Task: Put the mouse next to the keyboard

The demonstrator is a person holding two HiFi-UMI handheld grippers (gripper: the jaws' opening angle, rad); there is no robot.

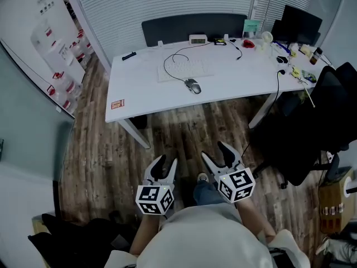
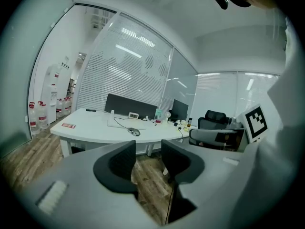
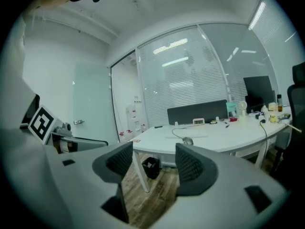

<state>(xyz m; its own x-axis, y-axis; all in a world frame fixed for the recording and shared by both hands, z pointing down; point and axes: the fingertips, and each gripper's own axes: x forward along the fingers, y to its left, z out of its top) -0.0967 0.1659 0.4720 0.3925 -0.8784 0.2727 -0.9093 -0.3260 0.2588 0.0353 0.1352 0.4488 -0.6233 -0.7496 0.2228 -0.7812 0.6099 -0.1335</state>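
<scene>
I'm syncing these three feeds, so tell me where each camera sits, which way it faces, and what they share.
Head view: on the person's head, facing steeply down at floor and table; shows torso, left gripper, right gripper.
Left gripper view: on that gripper, facing the table past its open jaws.
Right gripper view: the same, from the right.
Shared: all show mouse and keyboard.

desk [image 1: 234, 85] top: smooth white laminate, slight sheen. floor [image 1: 111, 166]: wood-look planks, matt, visible grain. mouse [image 1: 193, 86] glossy grey plastic; keyboard [image 1: 184, 70] matt white plastic. left claw [image 1: 166, 162] and right claw [image 1: 215, 151]: matt grey plastic, ribbed black pads [image 2: 121, 161].
</scene>
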